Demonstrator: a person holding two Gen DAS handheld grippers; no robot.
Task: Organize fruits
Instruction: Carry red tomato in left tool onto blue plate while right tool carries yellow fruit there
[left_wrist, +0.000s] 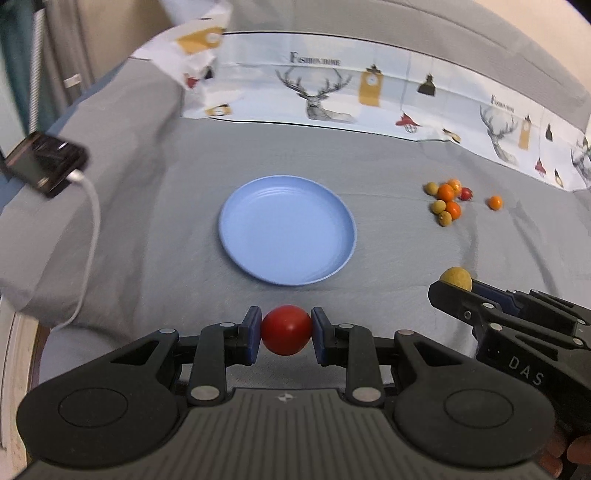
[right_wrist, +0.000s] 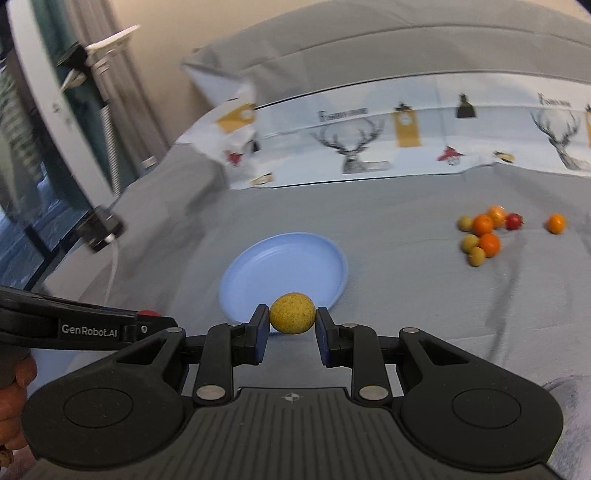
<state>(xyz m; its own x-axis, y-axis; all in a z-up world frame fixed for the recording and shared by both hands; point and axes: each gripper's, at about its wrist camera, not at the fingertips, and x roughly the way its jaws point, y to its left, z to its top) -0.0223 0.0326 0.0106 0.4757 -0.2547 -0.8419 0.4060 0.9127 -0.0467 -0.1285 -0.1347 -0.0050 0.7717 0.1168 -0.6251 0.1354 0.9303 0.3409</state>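
Up close, the left gripper (left_wrist: 286, 335) is closed on a smooth, glossy red fruit (left_wrist: 285, 329), round like a cherry tomato, pinched between its two blue pads. To its right, the right gripper (right_wrist: 293, 320) is closed on a round yellow fruit (right_wrist: 292, 313) with a matte, finely speckled skin.

Straight ahead of both grippers lies a shallow, round, pale blue plate (left_wrist: 236, 206), empty, its plastic surface marked with faint concentric rings. It rests on a soft, wrinkled grey bedcover (left_wrist: 388, 240). Judging from both views, the yellow fruit hovers just over the plate's near rim, so the right gripper seems nearer to a release; the left one sits a little short of the rim and centred on it.

Farther off to the right, well apart from the plate, a small cluster of fruits (left_wrist: 447, 201) lies on the cover: orange, olive-green and one red, with a single orange fruit (left_wrist: 494, 202) beside them.
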